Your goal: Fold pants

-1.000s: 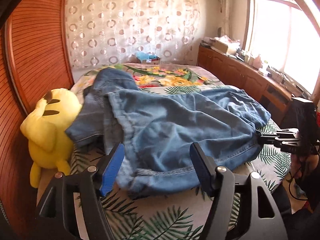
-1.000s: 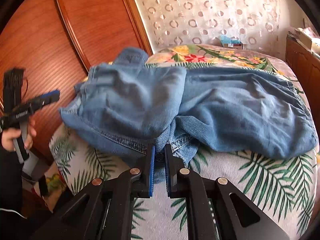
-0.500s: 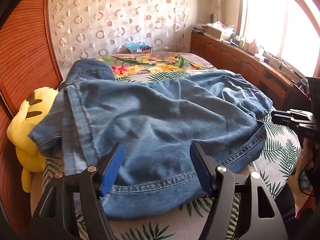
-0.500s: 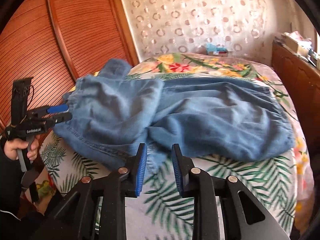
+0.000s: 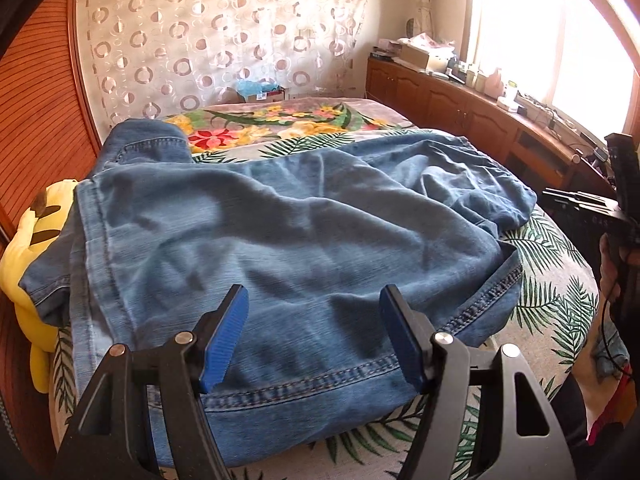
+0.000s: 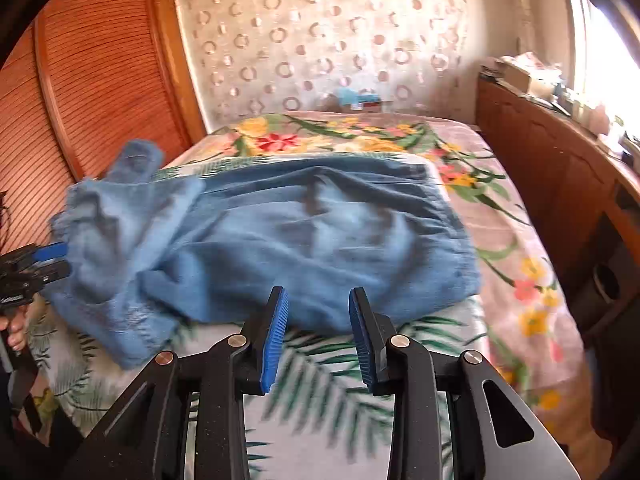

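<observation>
Fingers of both the left gripper and right gripper, just opening, stand apart and empty beside the pants lying half-folded on the bed; next, regrasp an edge.

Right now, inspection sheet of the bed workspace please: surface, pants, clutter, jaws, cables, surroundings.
Surface: leaf-print bed cover, floral blanket beyond.
Job's things: blue denim pants, rumpled, partly folded over.
Clutter: yellow plush toy at bed edge beside the pants.
Grippers: left gripper jaws open above the denim hem; right gripper jaws just opened, nothing between.
Cables: thin wires on the wooden sideboard.
Surroundings: slatted wooden wardrobe, circle-patterned curtain, bright window.
</observation>
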{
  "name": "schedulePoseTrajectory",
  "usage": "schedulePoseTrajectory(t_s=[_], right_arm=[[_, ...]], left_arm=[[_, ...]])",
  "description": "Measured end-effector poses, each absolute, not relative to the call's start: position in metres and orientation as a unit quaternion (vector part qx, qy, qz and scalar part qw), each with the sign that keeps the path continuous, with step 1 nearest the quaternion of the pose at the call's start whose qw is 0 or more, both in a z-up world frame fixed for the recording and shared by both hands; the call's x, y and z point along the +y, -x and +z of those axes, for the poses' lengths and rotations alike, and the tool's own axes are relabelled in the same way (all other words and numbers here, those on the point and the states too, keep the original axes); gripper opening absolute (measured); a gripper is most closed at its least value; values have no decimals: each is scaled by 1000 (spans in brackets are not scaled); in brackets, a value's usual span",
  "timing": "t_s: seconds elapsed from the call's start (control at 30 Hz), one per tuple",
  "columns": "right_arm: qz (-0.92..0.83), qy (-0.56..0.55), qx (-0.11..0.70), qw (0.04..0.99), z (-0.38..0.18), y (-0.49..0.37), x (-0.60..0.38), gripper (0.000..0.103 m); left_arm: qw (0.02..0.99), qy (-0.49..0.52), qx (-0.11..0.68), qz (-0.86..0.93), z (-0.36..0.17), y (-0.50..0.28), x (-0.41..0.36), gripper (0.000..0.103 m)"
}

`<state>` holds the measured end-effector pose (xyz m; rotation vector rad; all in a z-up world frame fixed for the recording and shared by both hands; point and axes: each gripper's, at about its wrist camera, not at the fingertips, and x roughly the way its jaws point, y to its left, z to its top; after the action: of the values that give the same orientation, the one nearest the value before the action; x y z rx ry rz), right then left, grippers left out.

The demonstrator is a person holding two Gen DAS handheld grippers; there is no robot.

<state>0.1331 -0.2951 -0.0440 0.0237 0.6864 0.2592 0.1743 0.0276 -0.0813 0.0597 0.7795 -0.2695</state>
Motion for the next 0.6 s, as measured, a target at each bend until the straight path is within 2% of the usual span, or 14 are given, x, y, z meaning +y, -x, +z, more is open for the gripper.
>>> schedulePoseTrajectory(t_s=[0.6], right_arm=[[16, -3, 382, 924, -57, -201, -350, 33]], left_arm=[[911, -35, 384, -144, -86, -174, 13, 69]])
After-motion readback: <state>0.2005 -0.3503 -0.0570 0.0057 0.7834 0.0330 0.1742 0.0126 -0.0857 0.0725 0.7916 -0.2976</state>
